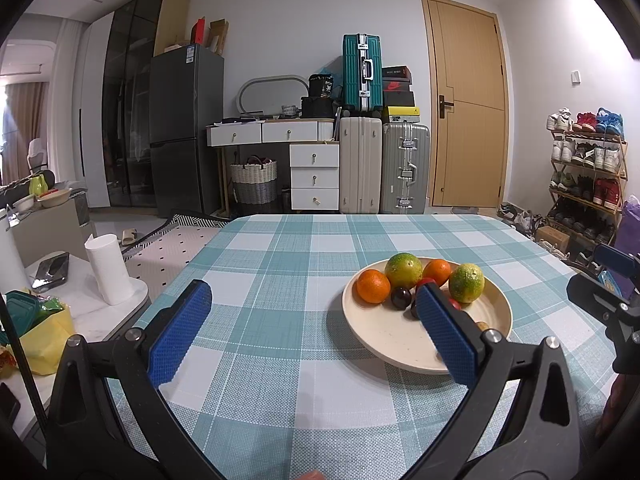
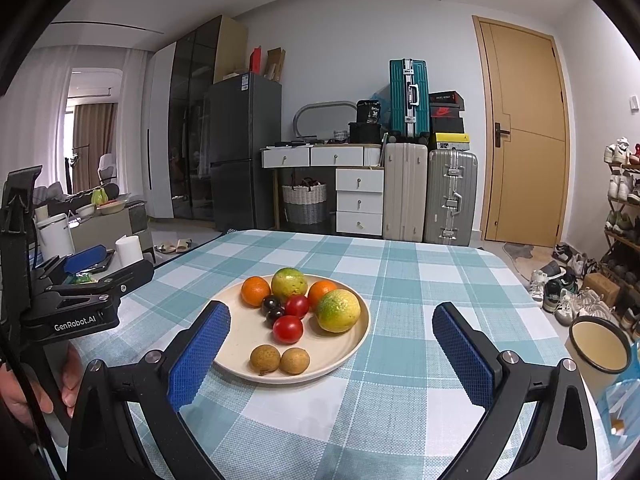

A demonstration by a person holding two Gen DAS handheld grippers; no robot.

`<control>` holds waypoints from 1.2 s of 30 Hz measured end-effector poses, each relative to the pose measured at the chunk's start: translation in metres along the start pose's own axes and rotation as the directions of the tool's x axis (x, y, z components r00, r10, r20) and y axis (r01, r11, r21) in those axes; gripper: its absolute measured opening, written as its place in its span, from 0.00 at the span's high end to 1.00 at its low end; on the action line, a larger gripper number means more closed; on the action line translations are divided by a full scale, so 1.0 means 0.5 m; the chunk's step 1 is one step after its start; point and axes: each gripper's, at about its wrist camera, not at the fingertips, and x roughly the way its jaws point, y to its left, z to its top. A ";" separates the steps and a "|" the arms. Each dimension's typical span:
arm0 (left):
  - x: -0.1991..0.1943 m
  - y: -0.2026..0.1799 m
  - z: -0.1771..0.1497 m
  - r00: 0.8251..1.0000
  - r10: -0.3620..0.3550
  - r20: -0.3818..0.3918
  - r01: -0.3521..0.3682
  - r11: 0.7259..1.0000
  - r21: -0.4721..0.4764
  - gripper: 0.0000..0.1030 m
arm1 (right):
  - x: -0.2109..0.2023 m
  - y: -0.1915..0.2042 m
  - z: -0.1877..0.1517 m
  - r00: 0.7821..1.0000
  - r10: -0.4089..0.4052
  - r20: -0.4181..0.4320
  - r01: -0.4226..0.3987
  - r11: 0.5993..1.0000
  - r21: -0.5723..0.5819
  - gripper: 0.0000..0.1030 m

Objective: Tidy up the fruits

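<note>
A cream plate [image 2: 240, 354] [image 1: 384, 344] on the checked tablecloth holds the fruit. On it lie two oranges [image 2: 255, 290], two green-yellow citrus fruits [image 2: 338, 310], two red tomatoes [image 2: 288, 329], two dark plums [image 2: 274, 314] and two brown longans [image 2: 265, 359]. My left gripper [image 1: 314, 322] is open and empty, left of the plate, its right finger in front of the fruit. My right gripper [image 2: 332, 344] is open and empty, with the plate's right half between its fingers. The left gripper body shows in the right wrist view [image 2: 76, 304].
A cream enamel mug [image 2: 598, 346] and a blue bag [image 2: 624, 408] stand at the table's right edge. A paper towel roll [image 1: 109, 270] and a yellow bag [image 1: 44, 344] sit on a side table to the left. Suitcases, drawers and a shoe rack [image 1: 586, 176] stand behind.
</note>
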 end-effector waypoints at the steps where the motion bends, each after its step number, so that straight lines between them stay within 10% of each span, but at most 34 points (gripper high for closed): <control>1: 0.000 0.000 0.000 1.000 0.000 0.000 0.000 1.000 0.000 0.01 | 0.000 0.000 0.000 1.000 0.000 0.000 0.000 1.000 0.000 0.00; 36: -0.005 0.007 -0.018 1.000 0.000 0.000 0.000 1.000 0.012 0.01 | 0.000 0.002 -0.001 1.000 0.003 0.001 -0.003 1.000 -0.001 0.00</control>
